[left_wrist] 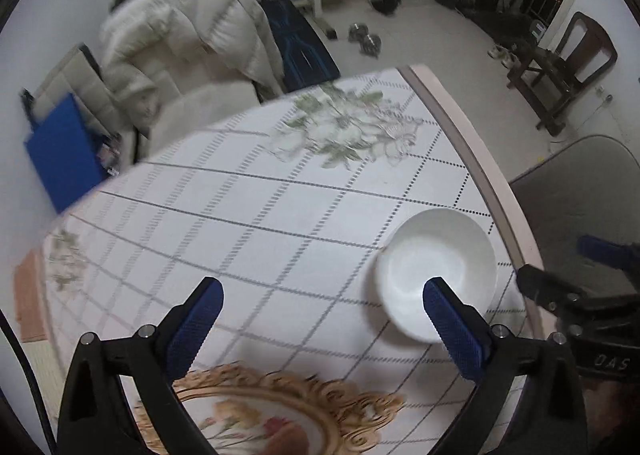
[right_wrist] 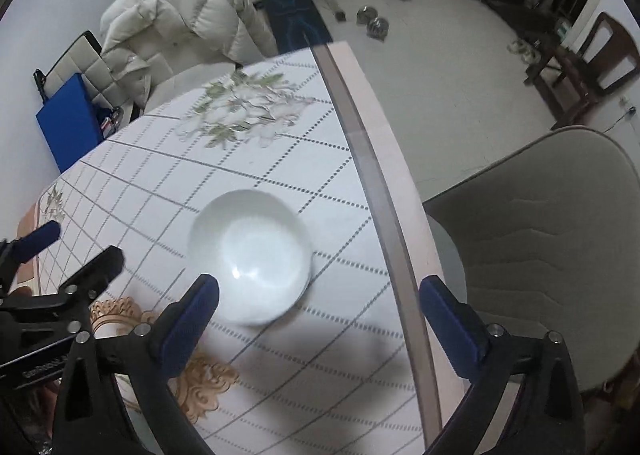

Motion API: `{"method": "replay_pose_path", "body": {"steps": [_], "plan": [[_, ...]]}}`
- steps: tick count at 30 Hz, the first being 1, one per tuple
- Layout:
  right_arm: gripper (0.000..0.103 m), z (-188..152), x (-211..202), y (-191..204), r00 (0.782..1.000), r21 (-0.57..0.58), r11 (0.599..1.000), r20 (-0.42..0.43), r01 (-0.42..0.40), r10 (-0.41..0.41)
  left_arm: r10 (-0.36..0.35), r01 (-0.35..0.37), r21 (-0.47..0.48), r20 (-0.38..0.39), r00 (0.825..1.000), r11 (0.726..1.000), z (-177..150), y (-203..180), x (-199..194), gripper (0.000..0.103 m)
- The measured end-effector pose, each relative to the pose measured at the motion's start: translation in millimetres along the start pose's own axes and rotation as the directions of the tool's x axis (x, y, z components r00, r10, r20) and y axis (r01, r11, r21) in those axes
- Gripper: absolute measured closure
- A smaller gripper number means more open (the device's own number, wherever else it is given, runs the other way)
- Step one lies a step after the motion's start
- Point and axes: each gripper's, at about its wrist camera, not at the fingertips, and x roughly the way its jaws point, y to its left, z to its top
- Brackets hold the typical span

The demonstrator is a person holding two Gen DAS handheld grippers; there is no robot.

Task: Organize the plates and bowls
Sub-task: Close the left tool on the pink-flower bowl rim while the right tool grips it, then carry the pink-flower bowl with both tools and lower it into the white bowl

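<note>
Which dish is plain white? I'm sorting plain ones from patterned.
The white bowl near the table's edge is plain; the plate closer to the left gripper has a gold scrolled rim and flowers.

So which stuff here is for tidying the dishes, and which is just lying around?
For the job:
white bowl
gold-rimmed flowered plate
left tool, open
right tool, open

Just lying about:
puffy white coat
blue board
dumbbells
grey chair
</note>
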Motion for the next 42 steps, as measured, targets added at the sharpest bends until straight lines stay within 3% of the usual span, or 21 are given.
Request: {"method": "replay_pose_path", "body": {"steps": [5,7,9,11,12,14,20,21,22,25,28,42], "plan": [[0.002,16,45,-11,0.995,-0.038,0.999,-0.096,-0.029,0.025,-0.062,0.057,-0.055,-0.09,0.994,0.997,17,-1,34,0.003],[0.002,17,61,-13,0.989,-0.04,0.997,-0.135,-0.07,0.065,-0.108,0.098,-0.077,-0.144,0.984,0.992,21,-1,51,0.003],[0.005,17,76,-13,0.981,-0.036,0.994,-0.169,-0.099,0.092,-0.143,0.129,-0.085,-0.191,0.971,0.988,21,-4,64,0.007],[0.011,17,89,-13,0.973,-0.034,0.992,-0.204,-0.122,0.113,-0.173,0.158,-0.082,-0.233,0.957,0.984,22,-9,74,0.023],[0.016,14,93,-10,0.969,-0.03,0.991,-0.215,-0.129,0.12,-0.195,0.179,-0.082,-0.262,0.945,0.98,22,-12,81,0.028],[0.024,13,104,-9,0.96,-0.022,0.988,-0.24,-0.153,0.143,-0.214,0.199,-0.081,-0.293,0.932,0.977,23,-17,87,0.05],[0.059,13,129,-1,0.928,0.014,0.973,-0.3,-0.229,0.223,-0.251,0.241,-0.074,-0.359,0.899,0.968,23,-34,101,0.077],[0.071,13,133,1,0.924,0.019,0.972,-0.305,-0.236,0.23,-0.255,0.245,-0.076,-0.37,0.893,0.967,22,-36,103,0.08],[0.083,13,138,4,0.921,0.022,0.971,-0.312,-0.24,0.234,-0.253,0.244,-0.073,-0.375,0.892,0.967,21,-39,103,0.081],[0.088,14,140,11,0.927,0.006,0.978,-0.317,-0.21,0.201,-0.235,0.227,-0.065,-0.373,0.898,0.972,21,-42,100,0.082],[0.093,13,144,12,0.918,0.028,0.975,-0.332,-0.222,0.219,-0.234,0.223,-0.073,-0.364,0.901,0.972,18,-40,94,0.085],[0.093,5,111,38,0.903,0.019,0.964,-0.346,-0.264,0.254,-0.223,0.211,-0.072,-0.303,0.927,0.975,-7,-8,34,0.086]]}}
